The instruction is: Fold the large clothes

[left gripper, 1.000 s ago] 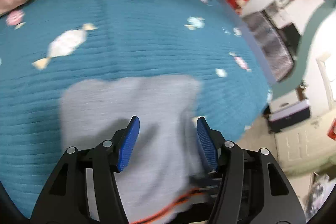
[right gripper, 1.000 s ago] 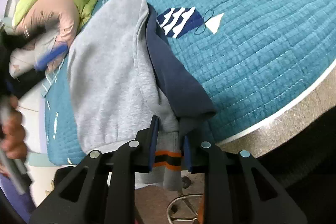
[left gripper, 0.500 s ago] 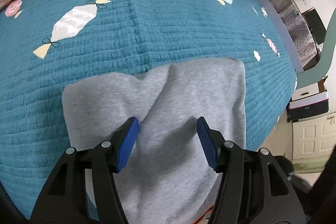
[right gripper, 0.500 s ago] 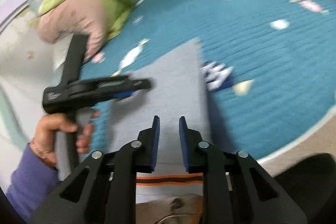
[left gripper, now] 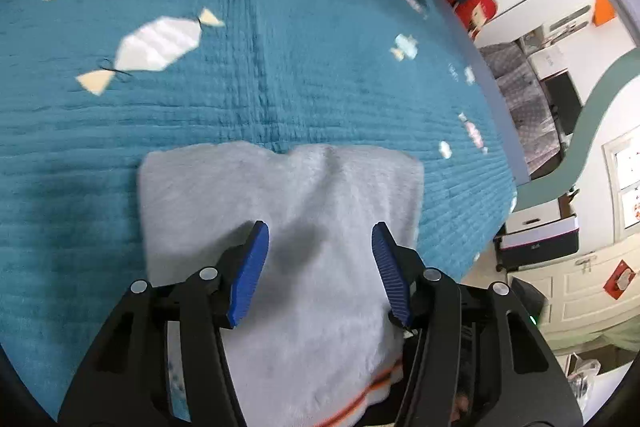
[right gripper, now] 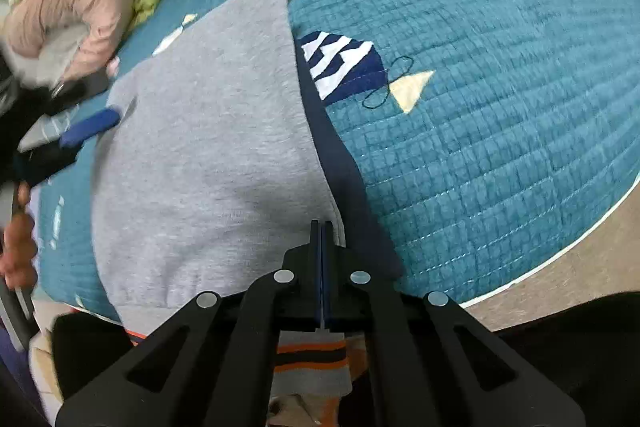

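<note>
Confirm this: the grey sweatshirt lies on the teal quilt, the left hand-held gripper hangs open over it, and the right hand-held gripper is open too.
Not quite. The right hand-held gripper is shut, its blue pads pressed together, as the right wrist view shows. The rest holds: the grey sweatshirt lies on the teal quilt, and the left hand-held gripper hangs open over it.
</note>
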